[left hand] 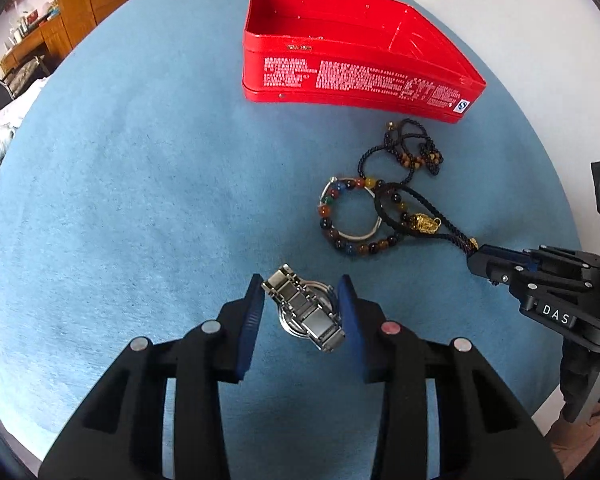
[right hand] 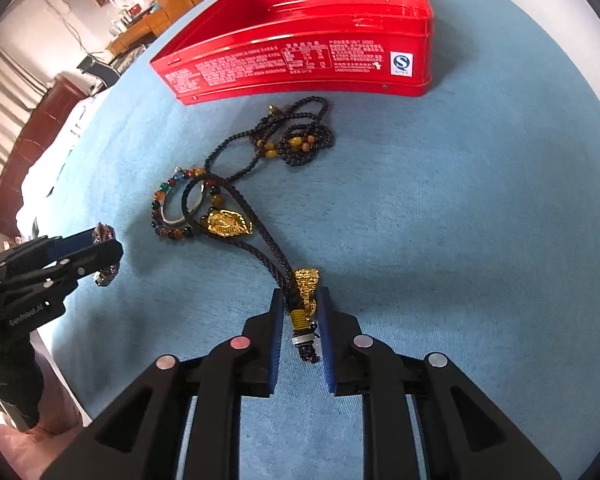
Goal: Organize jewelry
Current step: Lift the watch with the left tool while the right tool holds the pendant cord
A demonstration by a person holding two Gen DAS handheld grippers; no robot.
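A silver metal watch [left hand: 306,312] lies between the blue pads of my left gripper [left hand: 300,292], which is closed on it over the blue cloth. My right gripper [right hand: 300,304] is shut on the gold clasp end [right hand: 306,292] of a black cord necklace with a gold pendant [right hand: 228,222]. The cord runs over a multicoloured bead bracelet [left hand: 350,216] and a silver bangle [left hand: 360,236]. A black bead necklace [left hand: 408,148] lies just in front of the open red tin [left hand: 352,76]. The right gripper also shows in the left wrist view [left hand: 476,260].
The blue cloth [left hand: 140,184] covers a round white table. The red tin [right hand: 300,60] stands at the far side, its inside empty. Wooden furniture and a chair stand beyond the table on the left.
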